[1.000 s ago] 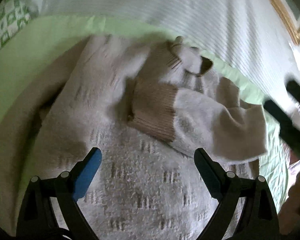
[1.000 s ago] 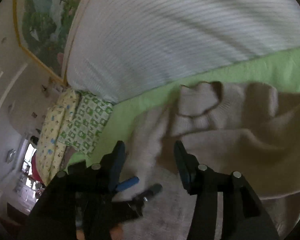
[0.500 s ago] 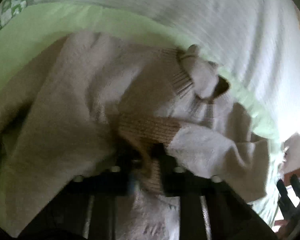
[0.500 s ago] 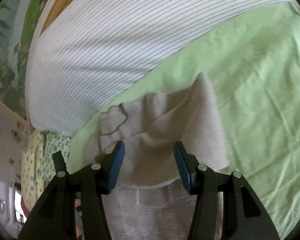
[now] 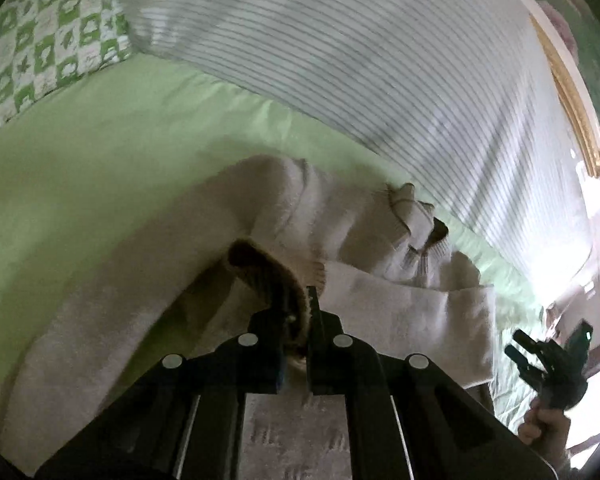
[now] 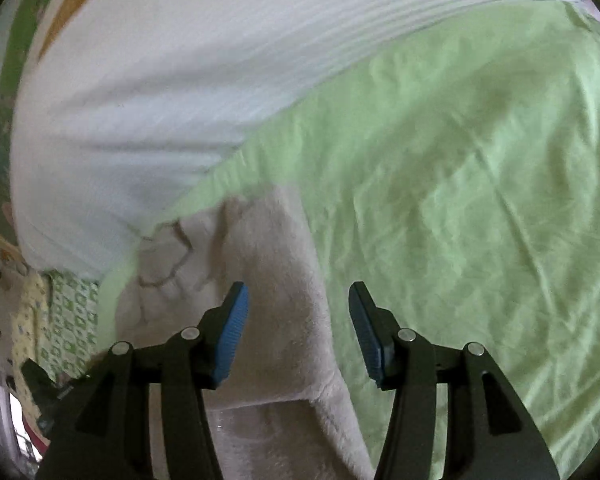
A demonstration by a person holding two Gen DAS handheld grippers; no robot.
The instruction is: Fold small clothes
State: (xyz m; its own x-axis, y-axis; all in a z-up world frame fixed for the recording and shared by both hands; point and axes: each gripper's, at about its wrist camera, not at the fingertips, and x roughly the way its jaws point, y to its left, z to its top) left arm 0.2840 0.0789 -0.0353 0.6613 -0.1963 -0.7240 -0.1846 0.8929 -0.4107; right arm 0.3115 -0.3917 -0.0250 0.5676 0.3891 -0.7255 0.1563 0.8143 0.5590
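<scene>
A beige knit sweater [image 5: 372, 240] lies crumpled on the green sheet [image 5: 100, 152]. My left gripper [image 5: 296, 308] is shut on its brown ribbed cuff [image 5: 260, 268] and holds the sleeve raised above the body of the garment. The collar [image 5: 416, 220] lies toward the striped cover. In the right wrist view my right gripper [image 6: 298, 304] stands open just above the sweater's [image 6: 272, 280] side edge, blue pads apart, nothing pinched. That gripper [image 5: 540, 356] also shows in a hand at the left view's lower right.
A white striped duvet [image 5: 380, 72] covers the bed beyond the sweater. A green-and-white patterned pillow [image 5: 48, 36] sits at the upper left. Wrinkled green sheet [image 6: 480, 160] stretches to the right of the sweater. A gold picture frame [image 5: 580, 120] hangs on the wall.
My left gripper went from wide open above the sweater to shut on the ribbed cuff and drew it up and back. My right gripper swung across to the sweater's side edge, still open.
</scene>
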